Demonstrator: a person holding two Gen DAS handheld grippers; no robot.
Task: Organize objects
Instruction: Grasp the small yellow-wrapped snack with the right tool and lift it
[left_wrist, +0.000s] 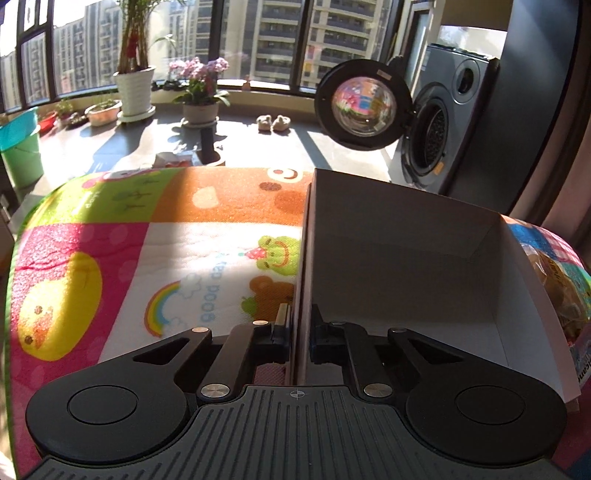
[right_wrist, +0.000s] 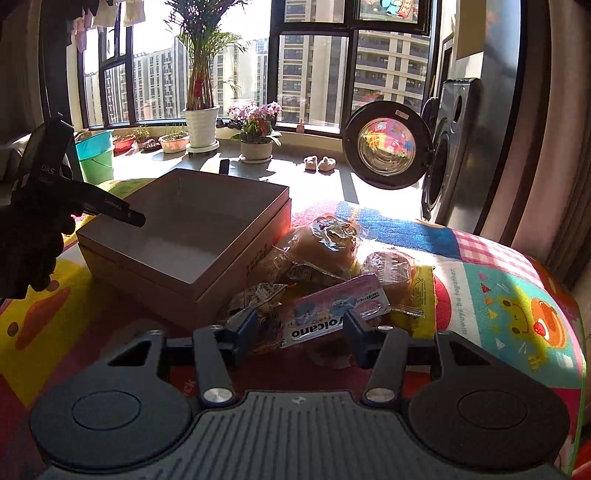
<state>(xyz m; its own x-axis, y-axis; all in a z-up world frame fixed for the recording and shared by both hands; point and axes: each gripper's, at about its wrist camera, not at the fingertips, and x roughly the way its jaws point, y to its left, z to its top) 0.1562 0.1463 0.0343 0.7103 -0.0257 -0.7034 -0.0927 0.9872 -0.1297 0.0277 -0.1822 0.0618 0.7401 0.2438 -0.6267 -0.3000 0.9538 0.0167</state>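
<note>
An open, empty cardboard box (right_wrist: 184, 236) sits on a colourful play mat (right_wrist: 498, 295). My left gripper (left_wrist: 297, 328) is shut on the box's left wall (left_wrist: 301, 266), one finger outside and one inside; it also shows in the right wrist view (right_wrist: 110, 212) at the box's far left edge. A pile of wrapped snacks lies right of the box: bread buns (right_wrist: 325, 240), a yellow packet (right_wrist: 417, 295) and a pink "Volcano" packet (right_wrist: 332, 314). My right gripper (right_wrist: 301, 325) is open, its fingers on either side of the near end of the pink packet.
A washing machine (right_wrist: 454, 155) with its round door (right_wrist: 386, 146) swung open stands at the back right. Potted plants (right_wrist: 201, 122), green and teal buckets (right_wrist: 96, 155) and small slippers (right_wrist: 319, 162) line the window. Snacks (left_wrist: 557, 288) lie right of the box.
</note>
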